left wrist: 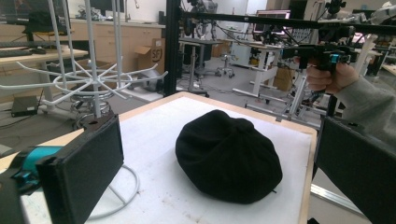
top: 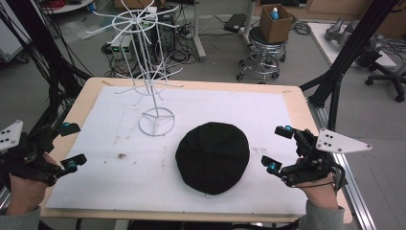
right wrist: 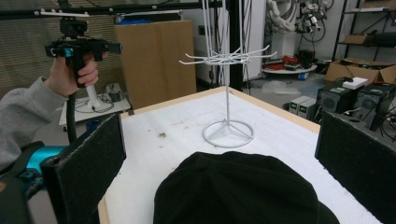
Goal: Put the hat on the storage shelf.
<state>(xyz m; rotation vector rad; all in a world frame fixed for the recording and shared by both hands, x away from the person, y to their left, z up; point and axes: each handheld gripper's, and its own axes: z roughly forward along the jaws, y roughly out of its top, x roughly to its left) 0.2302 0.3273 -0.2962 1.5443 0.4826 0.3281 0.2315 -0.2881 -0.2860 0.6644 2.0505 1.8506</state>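
A round black cap (top: 213, 157) lies flat on the white mat (top: 119, 182), right of centre. Behind and left of it stands a white wire display rack (top: 156, 122) with bare hooked arms. My left gripper (top: 72, 144) hovers open at the mat's left edge, well apart from the cap. At the right edge my right gripper (top: 276, 148) is open too, a short gap from the cap's rim. In the left gripper view the cap (left wrist: 229, 156) sits beyond the wide-apart pads (left wrist: 84, 172). The right gripper view has the cap (right wrist: 238, 191) low between its pads (right wrist: 88, 168), the rack (right wrist: 228, 133) behind.
The mat covers a wooden table (top: 297, 98). Black frame posts (top: 335, 81) rise off its right corner and a bundle of cables (top: 43, 62) hangs at the left. On the floor behind, a stool (top: 263, 52) carries a cardboard box (top: 275, 24).
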